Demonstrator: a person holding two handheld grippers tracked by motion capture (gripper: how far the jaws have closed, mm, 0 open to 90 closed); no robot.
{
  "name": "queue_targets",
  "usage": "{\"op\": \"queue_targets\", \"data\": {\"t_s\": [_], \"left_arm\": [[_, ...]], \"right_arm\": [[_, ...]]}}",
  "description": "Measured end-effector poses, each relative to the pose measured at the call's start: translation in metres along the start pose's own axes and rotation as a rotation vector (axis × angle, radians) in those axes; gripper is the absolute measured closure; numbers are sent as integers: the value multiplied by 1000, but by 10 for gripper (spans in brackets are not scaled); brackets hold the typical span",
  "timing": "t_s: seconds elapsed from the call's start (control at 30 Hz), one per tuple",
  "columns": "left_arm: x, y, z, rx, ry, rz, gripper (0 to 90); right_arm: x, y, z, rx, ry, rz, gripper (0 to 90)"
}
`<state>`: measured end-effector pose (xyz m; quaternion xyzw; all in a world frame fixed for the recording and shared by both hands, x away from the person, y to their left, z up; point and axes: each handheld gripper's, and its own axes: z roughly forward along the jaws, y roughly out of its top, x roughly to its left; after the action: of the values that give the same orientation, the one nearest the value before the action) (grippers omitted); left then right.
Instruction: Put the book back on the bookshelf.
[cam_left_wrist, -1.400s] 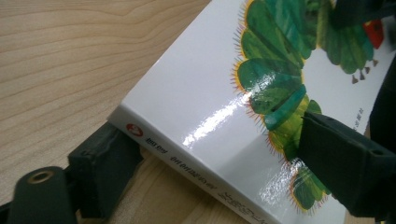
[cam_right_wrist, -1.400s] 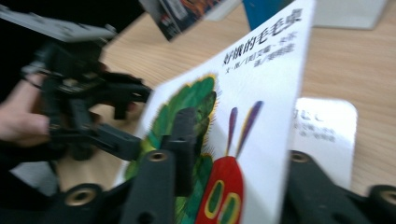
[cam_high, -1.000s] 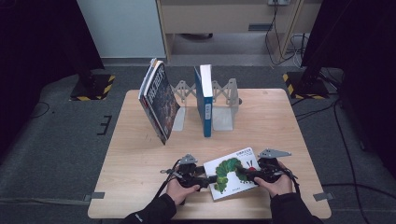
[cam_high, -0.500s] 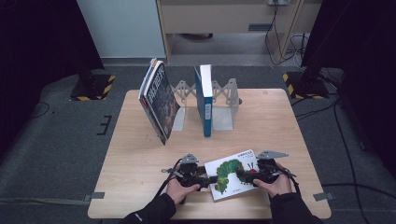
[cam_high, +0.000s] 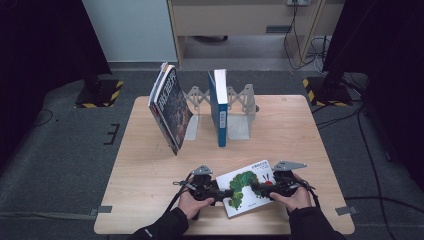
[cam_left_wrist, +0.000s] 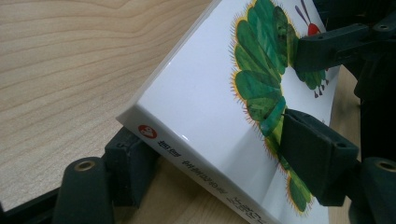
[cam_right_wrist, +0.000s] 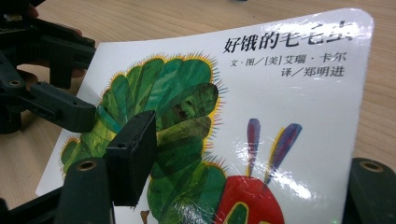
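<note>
A white picture book (cam_high: 248, 182) with a green caterpillar on its cover lies near the table's front edge, between my two grippers. My left gripper (cam_high: 223, 190) holds the spine end. In the left gripper view, one jaw sits under the book's (cam_left_wrist: 205, 93) spine corner and the other presses on the cover, so the left gripper (cam_left_wrist: 217, 144) is shut on it. My right gripper (cam_high: 257, 189) is at the opposite end and its jaws have just been opening. In the right gripper view, one pad stands over the book's (cam_right_wrist: 289, 107) cover. The right gripper's (cam_right_wrist: 252, 158) other jaw is below the book.
At the back of the wooden table (cam_high: 150, 165) stands a metal book rack (cam_high: 240, 107). A blue book (cam_high: 219, 107) stands upright in it. A dark book (cam_high: 170, 107) leans at its left. The table's front edge runs just under my hands.
</note>
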<state>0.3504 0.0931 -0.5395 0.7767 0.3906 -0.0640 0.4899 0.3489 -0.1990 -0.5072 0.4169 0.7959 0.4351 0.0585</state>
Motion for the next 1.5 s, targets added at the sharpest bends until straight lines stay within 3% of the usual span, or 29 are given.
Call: {"op": "queue_targets", "data": {"t_s": [0.23,0.33,0.6,0.7,0.8,1.2,1.4,1.5], "left_arm": [[-1,-1,-1,-20,2,3,301],[-1,-2,-1,-21,12,11,323],[0,-3,-1,-15,15,-6,329],[0,-2,-3,-17,9,-4,344],[-1,0,-6,-22,2,-4,378],[-8,3,-11,-35,-33,-2,458],[-11,3,-11,-35,-39,4,465],[-16,3,-8,-44,-88,12,517]], "right_arm": [[-1,1,-2,-22,-35,19,280],[-6,0,-5,-26,-93,10,283],[-16,-5,-9,0,-121,67,286],[-17,-9,-6,42,-119,86,290],[-16,-10,-4,49,-98,97,302],[-15,-8,-5,8,-61,113,293],[-14,-6,-6,6,-54,94,293],[-13,-5,-6,-24,-39,84,319]]}}
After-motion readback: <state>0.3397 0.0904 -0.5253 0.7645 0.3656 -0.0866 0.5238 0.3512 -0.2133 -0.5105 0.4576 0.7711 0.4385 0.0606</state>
